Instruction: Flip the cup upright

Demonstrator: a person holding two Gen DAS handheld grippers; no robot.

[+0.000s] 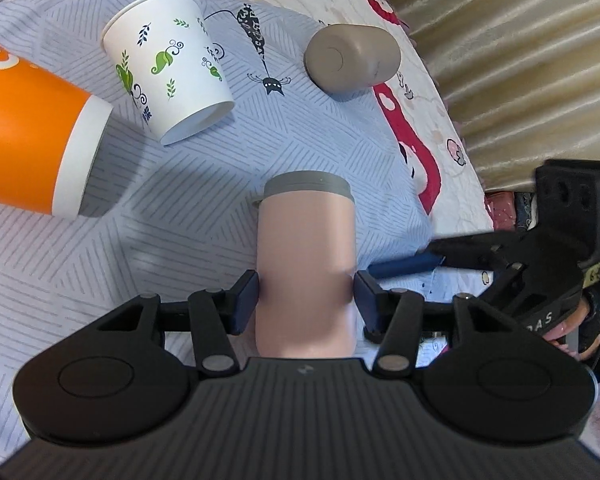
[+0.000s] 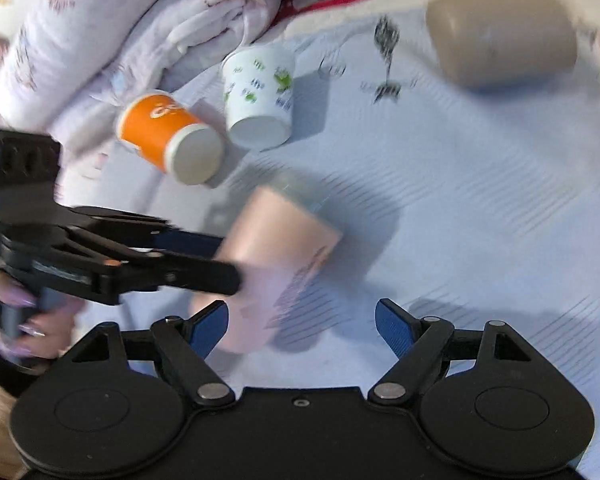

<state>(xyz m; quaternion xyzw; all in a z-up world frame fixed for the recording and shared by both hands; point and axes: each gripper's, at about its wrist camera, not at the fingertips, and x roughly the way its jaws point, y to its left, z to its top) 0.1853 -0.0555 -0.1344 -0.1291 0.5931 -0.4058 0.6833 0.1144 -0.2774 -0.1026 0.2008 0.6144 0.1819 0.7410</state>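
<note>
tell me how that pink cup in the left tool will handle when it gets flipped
The pink cup has a smooth, glossy wall, so it could slip in the left tool, whose pads grip only its sides. It looks rigid, unlikely to crush. Being cylindrical, it would probably roll if released on the soft bedding.

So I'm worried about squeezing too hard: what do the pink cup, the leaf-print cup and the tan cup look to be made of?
The pink cup, held by the left gripper, looks like smooth satin plastic or coated metal with a soft sheen and a grey rim band. The leaf-print cup looks like matte paper, with a rolled rim and recessed base. The tan cup looks like matte plastic or silicone; I can't tell which.
</note>
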